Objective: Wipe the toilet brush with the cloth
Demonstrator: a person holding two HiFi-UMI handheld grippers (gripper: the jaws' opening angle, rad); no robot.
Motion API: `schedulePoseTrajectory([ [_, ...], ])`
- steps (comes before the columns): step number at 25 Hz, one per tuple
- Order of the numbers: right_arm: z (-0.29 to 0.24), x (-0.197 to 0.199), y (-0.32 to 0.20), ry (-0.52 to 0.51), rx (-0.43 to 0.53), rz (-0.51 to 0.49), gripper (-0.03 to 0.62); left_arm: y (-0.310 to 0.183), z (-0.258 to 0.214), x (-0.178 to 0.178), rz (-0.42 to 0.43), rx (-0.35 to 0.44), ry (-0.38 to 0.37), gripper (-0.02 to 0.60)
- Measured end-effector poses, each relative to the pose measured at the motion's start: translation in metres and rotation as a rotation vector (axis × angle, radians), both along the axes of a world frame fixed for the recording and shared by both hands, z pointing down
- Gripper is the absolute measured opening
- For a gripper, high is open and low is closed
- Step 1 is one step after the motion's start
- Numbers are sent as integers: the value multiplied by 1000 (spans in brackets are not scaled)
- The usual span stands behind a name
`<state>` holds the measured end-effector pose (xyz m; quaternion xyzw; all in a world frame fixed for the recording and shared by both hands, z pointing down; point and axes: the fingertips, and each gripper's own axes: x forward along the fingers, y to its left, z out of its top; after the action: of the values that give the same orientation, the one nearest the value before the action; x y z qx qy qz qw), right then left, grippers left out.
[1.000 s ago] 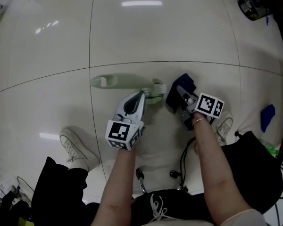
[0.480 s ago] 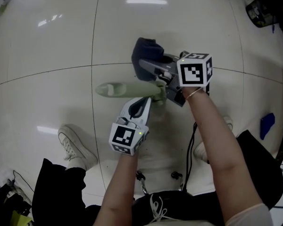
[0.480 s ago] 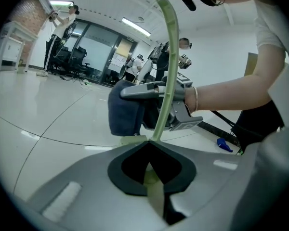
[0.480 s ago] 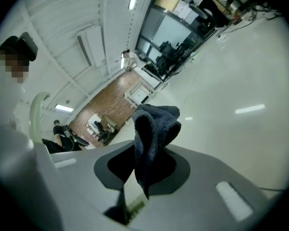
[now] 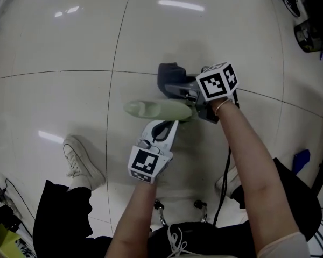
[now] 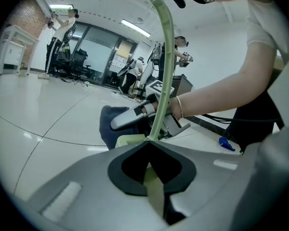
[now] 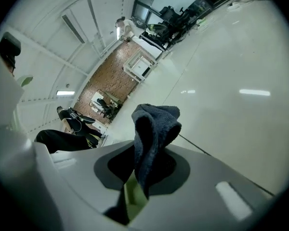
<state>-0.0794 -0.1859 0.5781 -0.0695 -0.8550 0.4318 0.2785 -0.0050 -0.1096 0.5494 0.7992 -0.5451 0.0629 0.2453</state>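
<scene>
The pale green toilet brush is held off the white floor, its handle pointing left in the head view. My left gripper is shut on it from the near side; in the left gripper view the green handle rises out of the jaws. My right gripper is shut on the dark blue cloth and sits just beyond the brush, with the cloth against it. In the right gripper view the cloth bulges from the jaws, and a strip of the green brush shows under it.
A white shoe stands on the floor at the lower left. A small blue object lies at the right, with black gear and cables at the upper right. People and office chairs are far behind.
The right gripper has carried the cloth from the right of the brush up and over to its far side. The left gripper has lifted the brush off the floor.
</scene>
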Motion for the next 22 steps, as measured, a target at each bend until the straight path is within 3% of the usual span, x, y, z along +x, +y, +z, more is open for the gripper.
schedulePoseTrajectory([
  [5,27,31,3,70,-53,-37,64,-1,1,-2,-14,4,-3,6],
  [14,27,73,-4,46,-113,63,64,0,1,-3,-21,-2,3,6],
  [18,19,105,-7,43,-65,154,64,1,3,-1,14,-21,18,6],
  [22,-18,128,3,-62,65,274,64,2,-1,-8,50,-19,12,6],
])
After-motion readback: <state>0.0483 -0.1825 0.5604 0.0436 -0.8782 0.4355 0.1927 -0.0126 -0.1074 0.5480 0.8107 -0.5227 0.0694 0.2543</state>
